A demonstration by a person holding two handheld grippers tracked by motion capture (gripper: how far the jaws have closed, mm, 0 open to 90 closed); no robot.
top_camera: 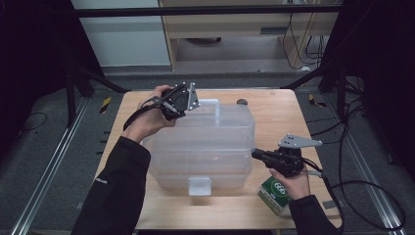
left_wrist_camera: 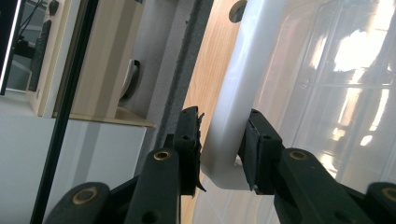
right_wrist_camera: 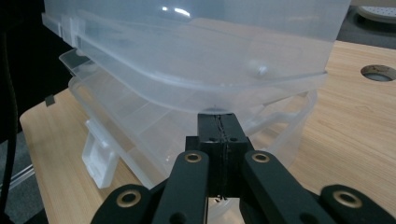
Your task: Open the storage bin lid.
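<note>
Left gripper around smooth white handle of translucent plastic box.

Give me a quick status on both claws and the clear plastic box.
Left claw clamped on white handle of clear plastic tiered box. Right claw shut, tips against the box's side. Green-and-white carton sits beside the right hand.

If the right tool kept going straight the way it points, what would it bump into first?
Most likely the clear plastic box. The right tool, jaws shut, points at the box's side, just under an overhanging rim, and looks almost touching already, though depth is hard to judge.
</note>
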